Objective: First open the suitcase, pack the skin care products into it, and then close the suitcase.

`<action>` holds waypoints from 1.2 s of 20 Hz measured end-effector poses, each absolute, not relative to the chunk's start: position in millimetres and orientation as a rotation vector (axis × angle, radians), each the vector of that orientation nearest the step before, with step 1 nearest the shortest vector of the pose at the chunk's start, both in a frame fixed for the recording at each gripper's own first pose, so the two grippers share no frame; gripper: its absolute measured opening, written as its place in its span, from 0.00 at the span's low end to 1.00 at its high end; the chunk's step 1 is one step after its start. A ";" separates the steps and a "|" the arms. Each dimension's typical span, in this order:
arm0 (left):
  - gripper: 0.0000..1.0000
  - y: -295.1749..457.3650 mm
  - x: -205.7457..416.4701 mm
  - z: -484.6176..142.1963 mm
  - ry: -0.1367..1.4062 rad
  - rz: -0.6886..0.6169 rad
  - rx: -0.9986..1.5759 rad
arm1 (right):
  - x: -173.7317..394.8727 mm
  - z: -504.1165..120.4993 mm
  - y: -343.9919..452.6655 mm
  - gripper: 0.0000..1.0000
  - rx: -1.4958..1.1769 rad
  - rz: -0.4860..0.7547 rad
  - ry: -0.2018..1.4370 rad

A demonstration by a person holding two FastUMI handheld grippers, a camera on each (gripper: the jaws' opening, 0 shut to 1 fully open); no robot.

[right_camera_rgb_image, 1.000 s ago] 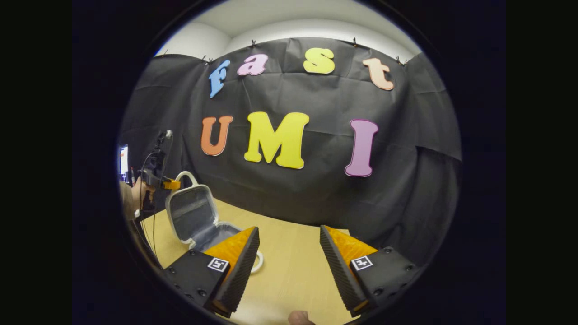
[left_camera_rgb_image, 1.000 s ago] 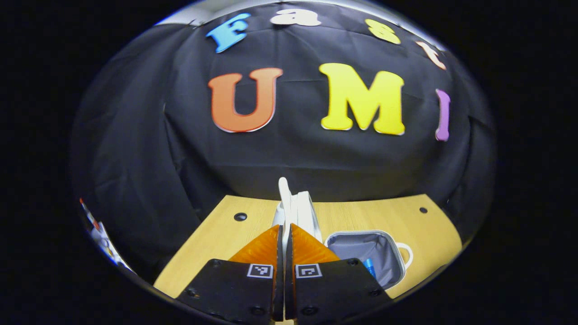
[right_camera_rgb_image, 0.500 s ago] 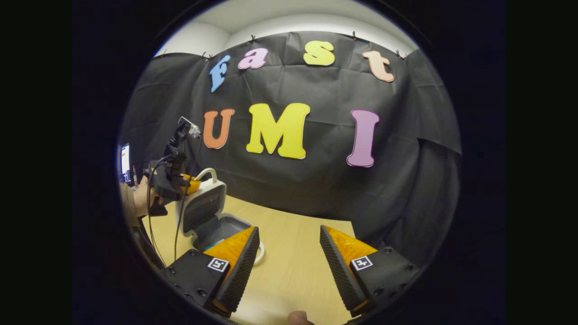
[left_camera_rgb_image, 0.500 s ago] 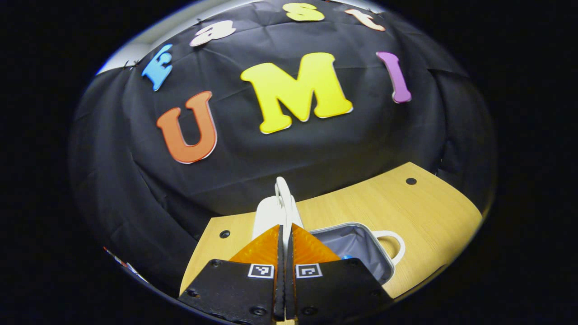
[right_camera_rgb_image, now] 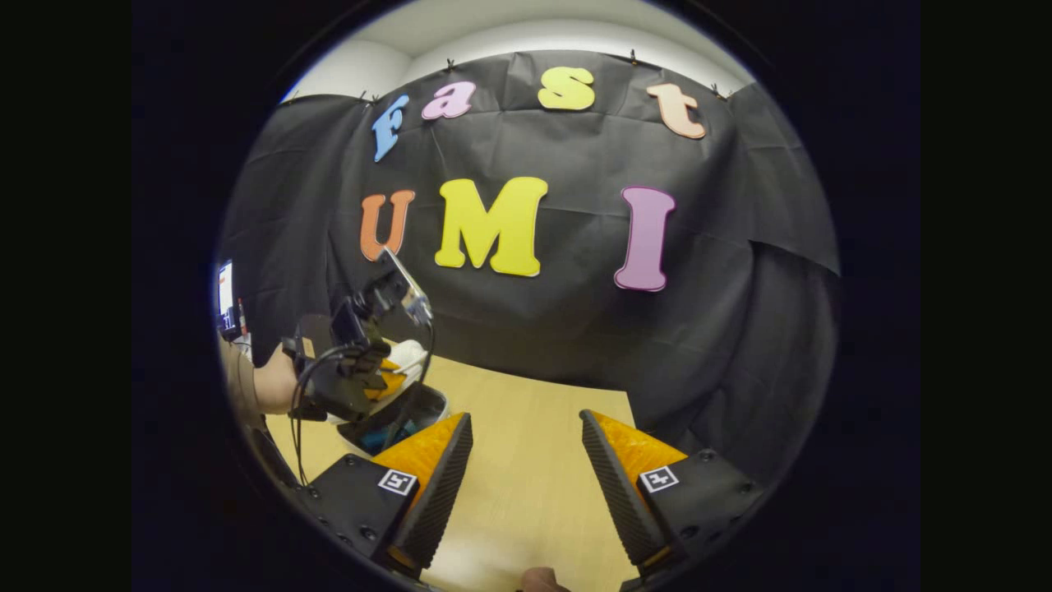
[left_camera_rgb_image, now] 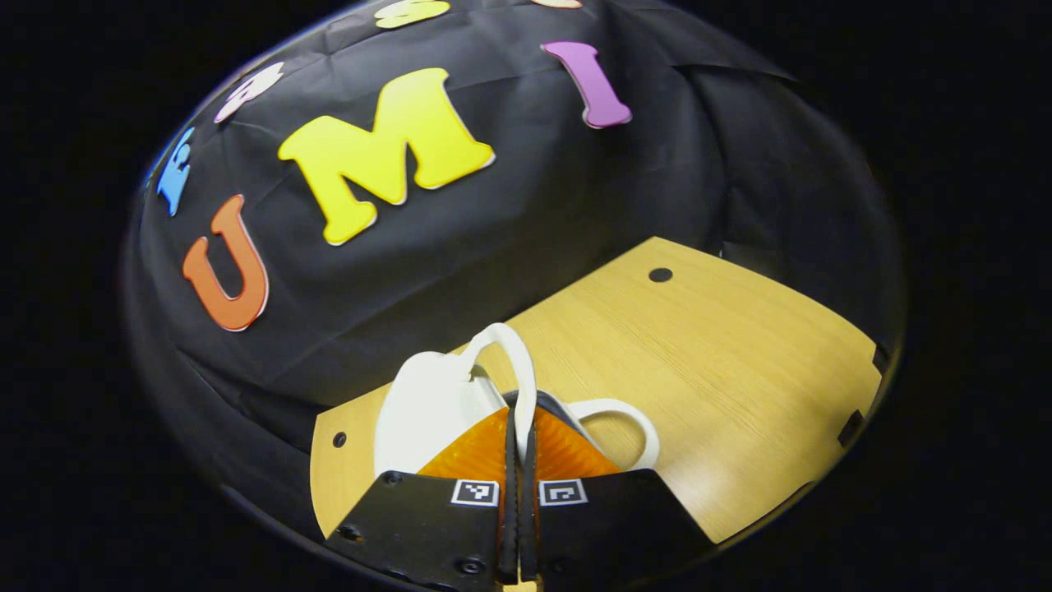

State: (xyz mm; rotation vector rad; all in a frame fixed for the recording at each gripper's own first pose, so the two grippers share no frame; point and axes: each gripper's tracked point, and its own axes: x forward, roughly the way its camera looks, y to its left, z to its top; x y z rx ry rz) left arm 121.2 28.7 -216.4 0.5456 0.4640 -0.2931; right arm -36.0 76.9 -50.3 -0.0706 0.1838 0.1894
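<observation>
In the left gripper view, the left hand-held gripper (left_camera_rgb_image: 519, 460) covers the near side of the suitcase (left_camera_rgb_image: 423, 403), so can't really see inside. From the right gripper view, that gripper and its cables block most of the case, and the bluish stuff (right_camera_rgb_image: 380, 433) in the gap is too small to make out.

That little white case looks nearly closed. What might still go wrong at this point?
Two risks, I'd guess. The left gripper pinches only the thin handle of the lid, so the lid could slip free and drop. In the right gripper view a gap remains at the suitcase, with something blue inside near the rim; it might get caught as the lid comes down. The right gripper hangs open over the table, steadying nothing.
</observation>
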 end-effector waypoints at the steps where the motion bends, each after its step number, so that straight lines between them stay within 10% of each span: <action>1: 0.04 23.0 118.6 -228.0 0.491 -0.310 0.569 | -36.3 -51.9 71.5 0.80 -0.070 0.179 0.187; 10: 0.13 -9.3 119.6 -291.4 0.603 -0.374 0.651 | -38.7 -66.9 41.9 0.80 -0.013 0.102 0.226; 16: 0.52 -16.0 110.9 -267.5 0.538 -0.342 0.489 | -28.7 -61.6 40.1 0.80 -0.011 0.065 0.207; 19: 0.97 -17.1 107.6 -239.7 0.495 -0.271 0.310 | -17.2 -48.4 38.0 0.79 -0.010 0.027 0.178; 24: 0.99 16.6 103.4 -178.9 0.336 -0.097 0.147 | 1.8 -18.6 56.7 0.79 -0.036 0.000 0.113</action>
